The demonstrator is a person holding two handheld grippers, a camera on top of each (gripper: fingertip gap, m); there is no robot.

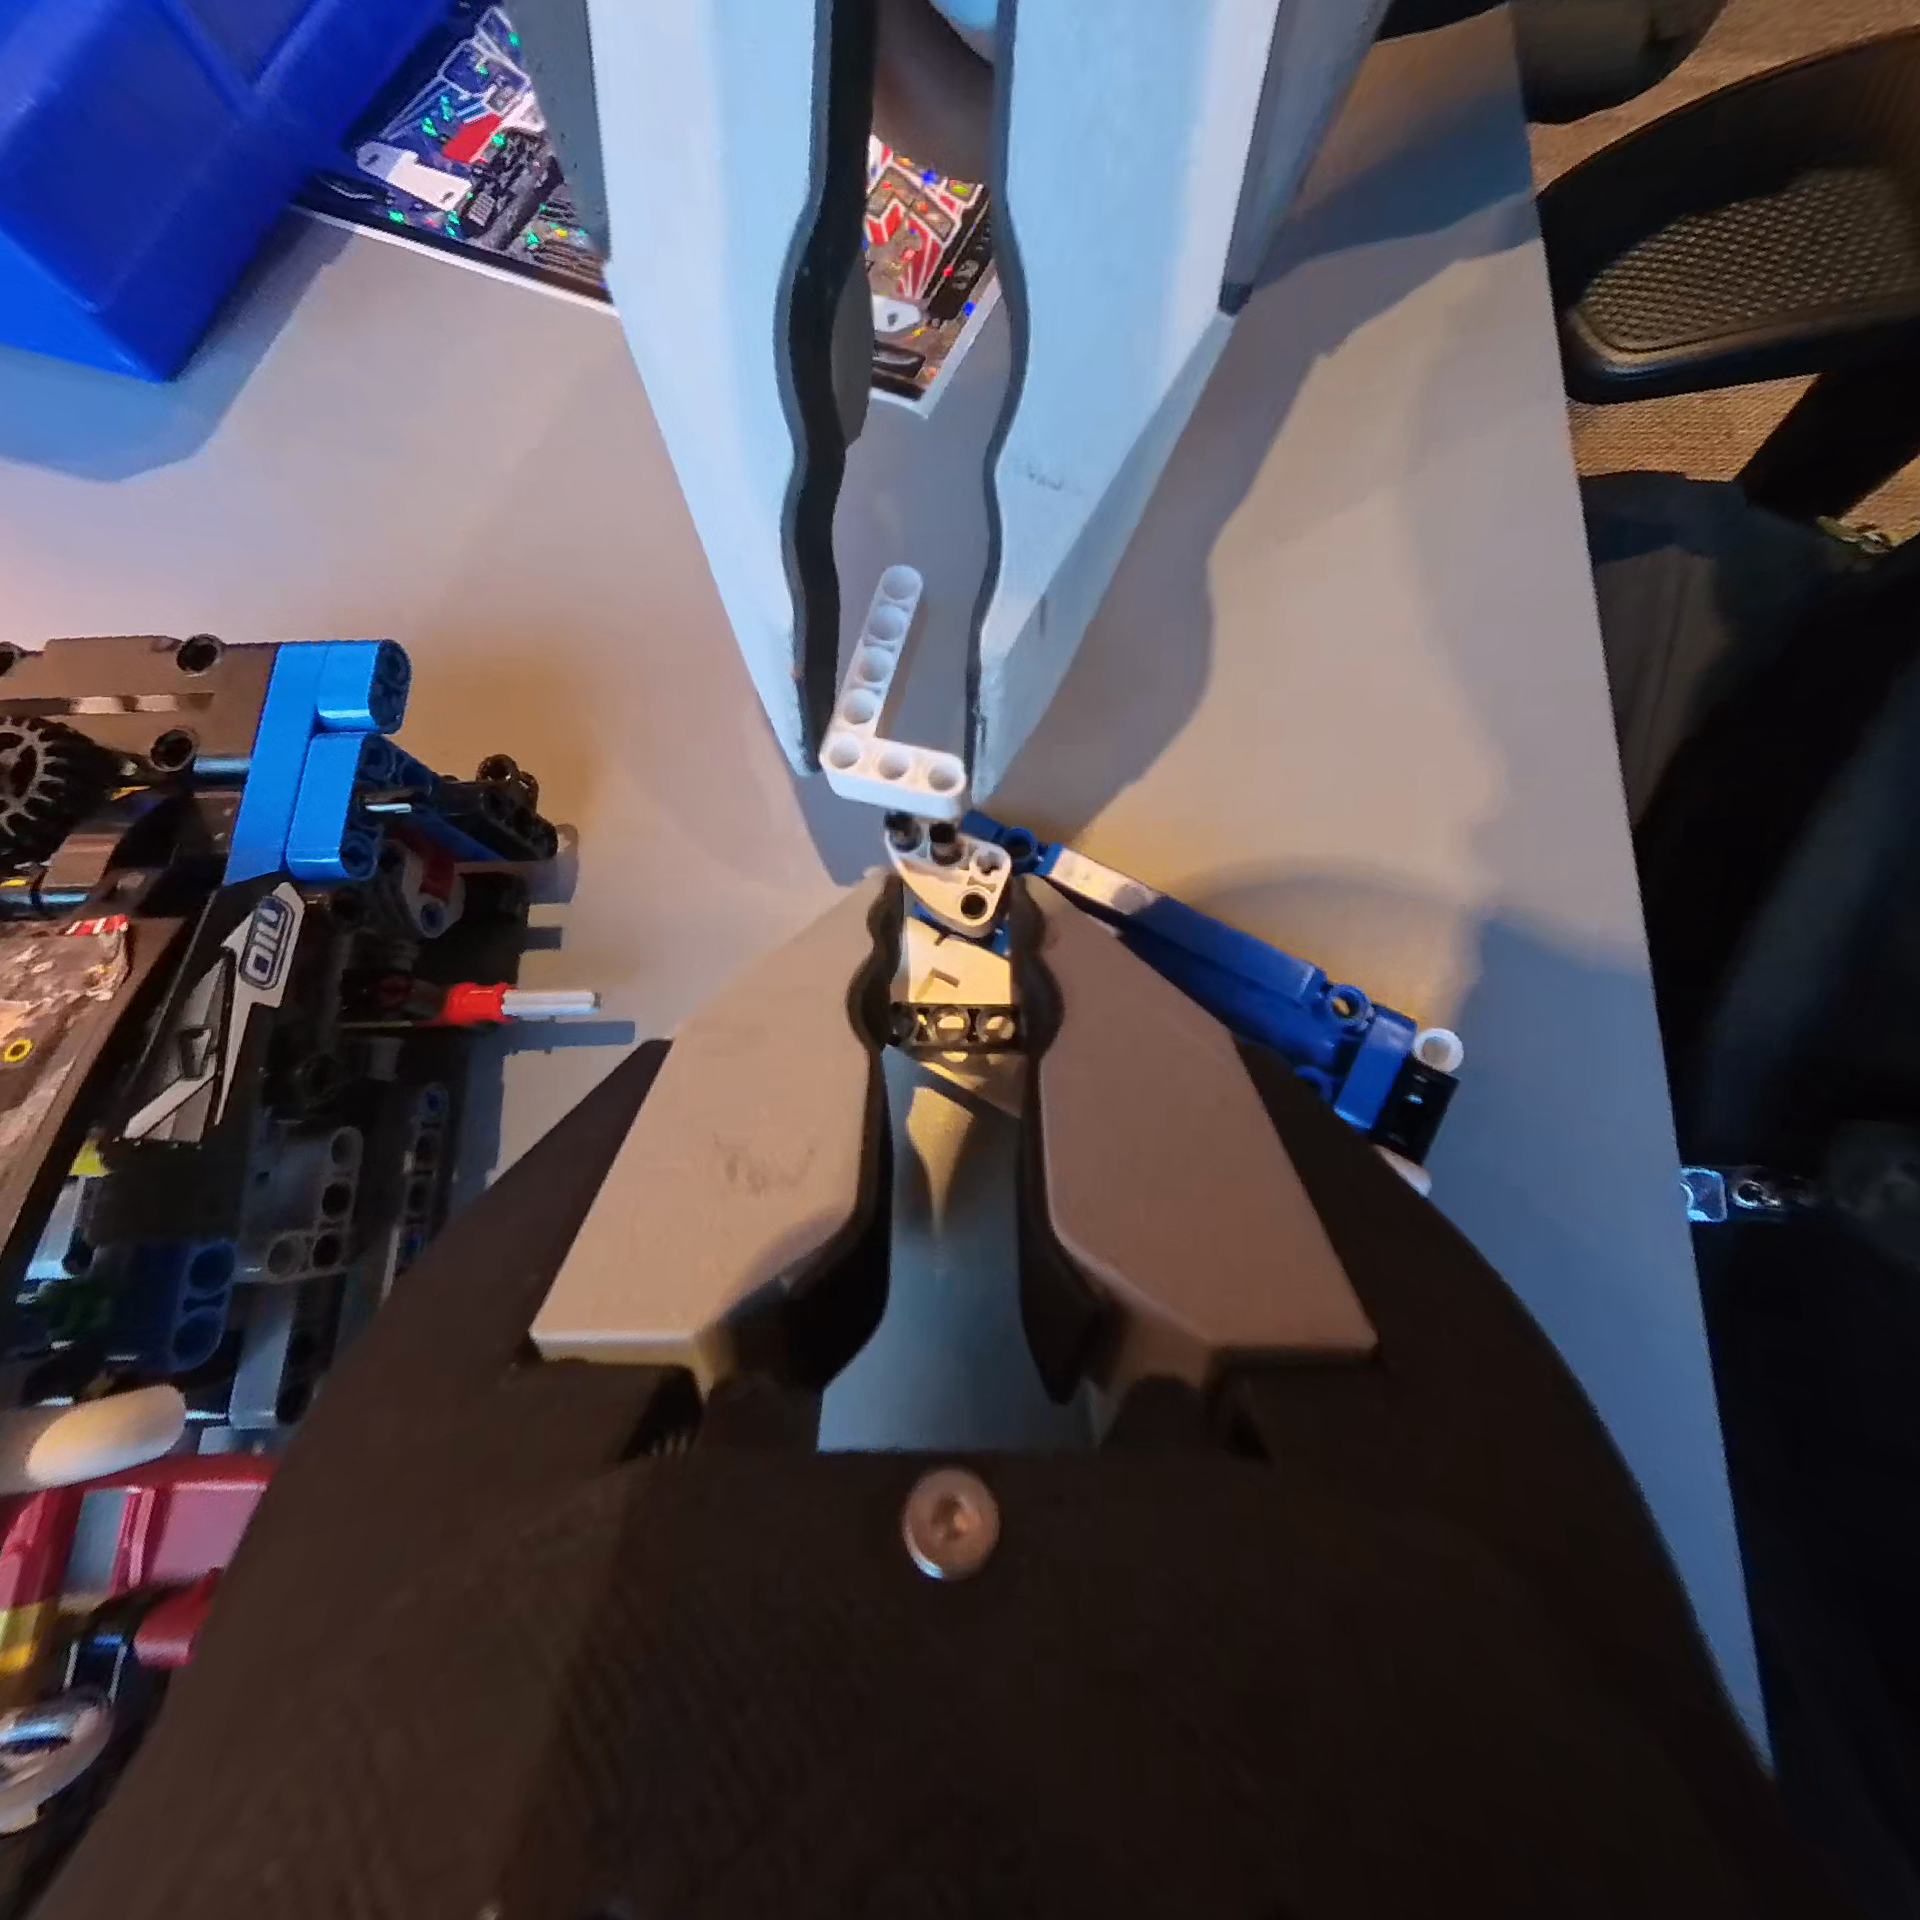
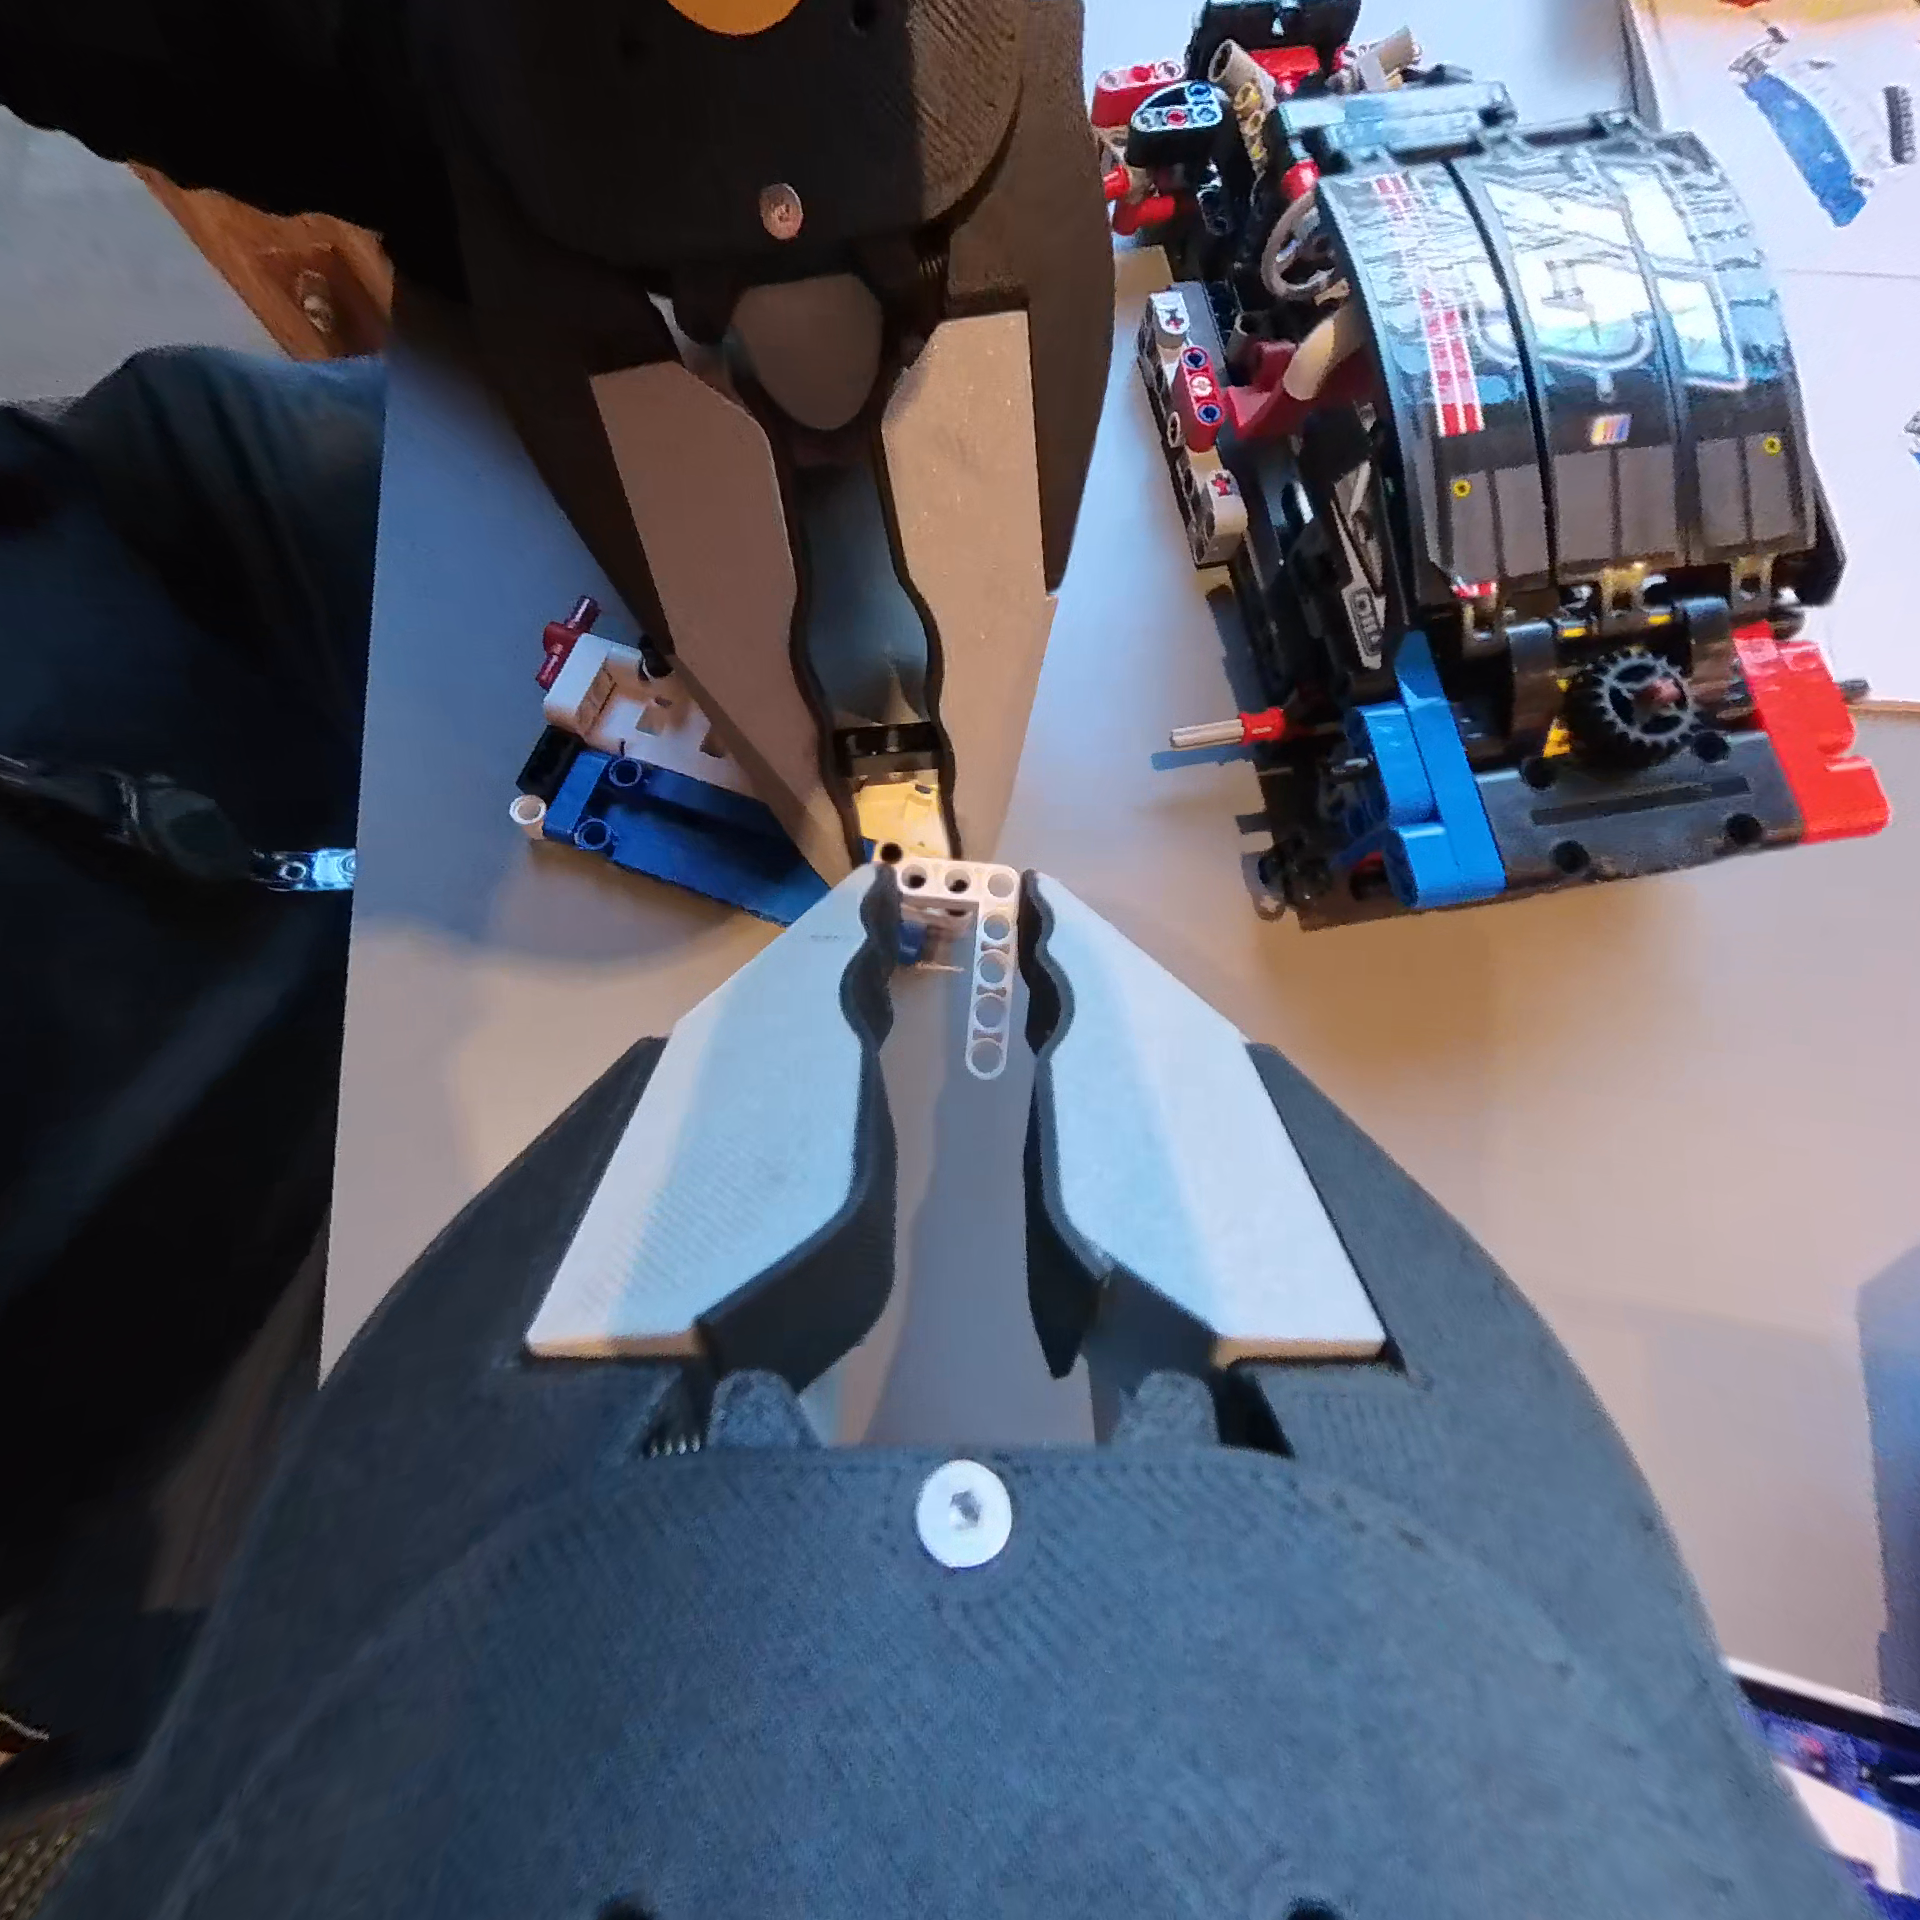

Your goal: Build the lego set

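Between the tips of the right gripper (image 2: 948, 899) sits a white L-shaped liftarm (image 2: 982, 956): the short leg is pinched across its ends by both fingertips, while the long leg runs back toward the camera along the inner face of one finger. The jaws are narrowed to that short leg's length, with clear gaps farther back.

Facing it tip to tip, the left gripper (image 1: 951, 914) is clamped on a small blue-and-white sub-assembly (image 1: 961, 935). A light grey angled piece with black pins (image 1: 951, 868) sticks out past its fingertips, and the white liftarm (image 1: 888, 727) hangs just above those pins, very close; whether they touch cannot be told. From the held part a blue beam section (image 1: 1247, 977) trails off to one side and lies on the grey table (image 1: 416, 520).

Well apart on the same table stands the part-built black car model (image 2: 1538, 499), with blue and red blocks at its near end and a black gear between them. A blue bin (image 1: 156, 177) and a sticker sheet (image 1: 478, 166) lie beyond, near the table's far edge.
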